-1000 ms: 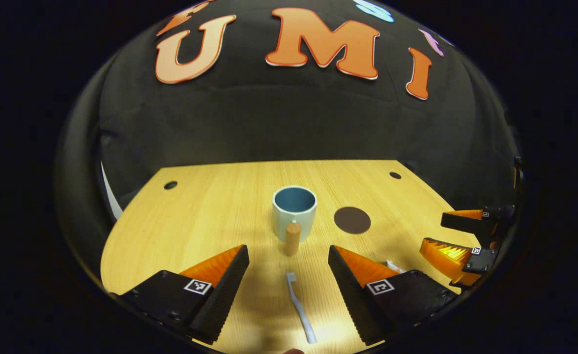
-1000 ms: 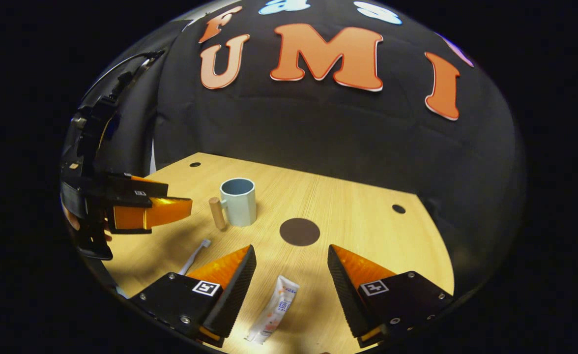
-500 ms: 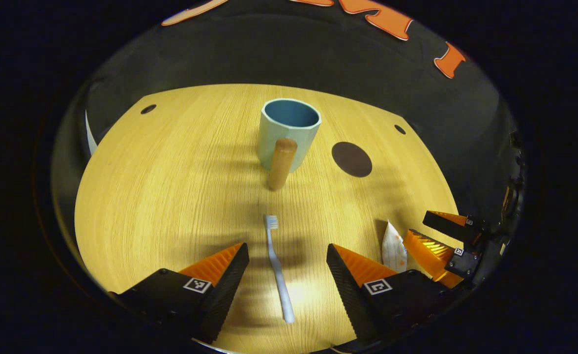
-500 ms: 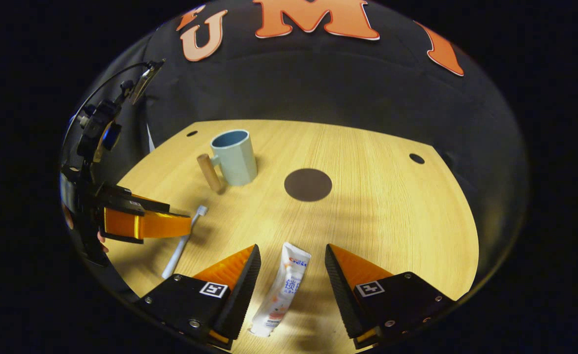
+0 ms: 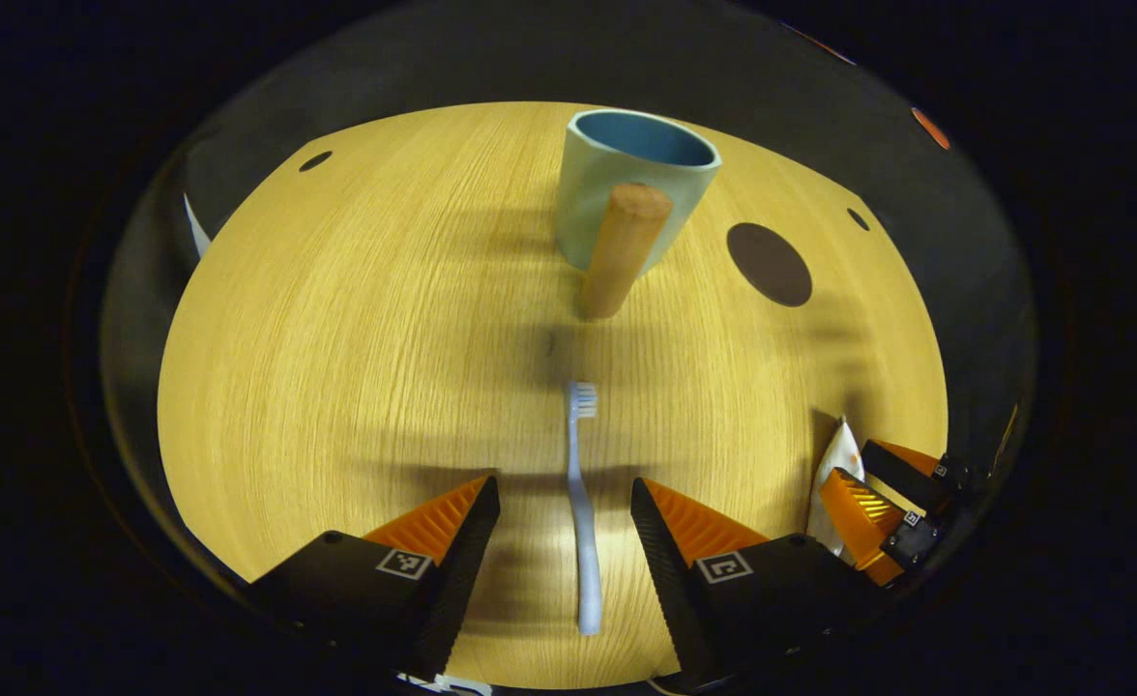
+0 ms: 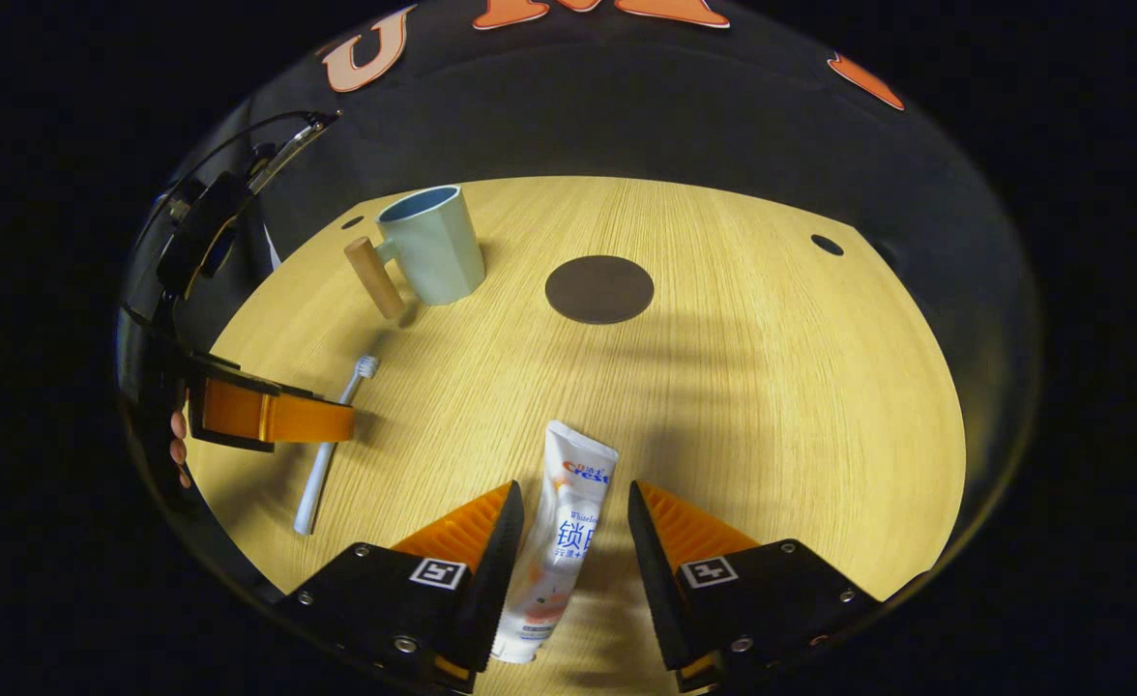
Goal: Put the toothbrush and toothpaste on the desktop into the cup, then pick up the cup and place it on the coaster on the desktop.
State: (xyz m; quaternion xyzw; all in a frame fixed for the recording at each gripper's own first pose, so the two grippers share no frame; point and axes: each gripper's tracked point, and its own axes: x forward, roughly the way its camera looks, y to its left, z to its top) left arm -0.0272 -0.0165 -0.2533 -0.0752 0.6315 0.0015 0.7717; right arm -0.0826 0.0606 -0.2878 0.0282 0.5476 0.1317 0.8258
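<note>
On the worktop (image 5: 336,338), both claws have dropped low over their targets in the last second, compared with the higher, farther-back poses before. Left claw (image 5: 565,498) now straddles the toothbrush (image 5: 580,483): handle runs between the fingers, bristle end pointing toward the cup (image 5: 626,184), gap on both sides, no contact visible. Jaws look slightly narrower than half a second ago but not closed on anything.

Right claw (image 6: 574,503) likewise brackets the toothpaste (image 6: 561,541), which lies flat with its flat end toward the coaster (image 6: 598,289). Its fingers sit just beside the tube walls; whether they touch it is not clear, so no grip is called yet.

Cup stands upright at the far side, wooden handle (image 5: 617,246) facing the left claw, nothing visible inside. Coaster lies bare just beside the cup, apart from it.

Judgement: approach phase is done for both arms and both are pre-grasp. Next is closing on each item and lifting. Nothing is in the cup yet, so the task is at its first step. Risk: the thin toothbrush handle lies flat on the wood and could slip or roll as the fingers close.
</note>
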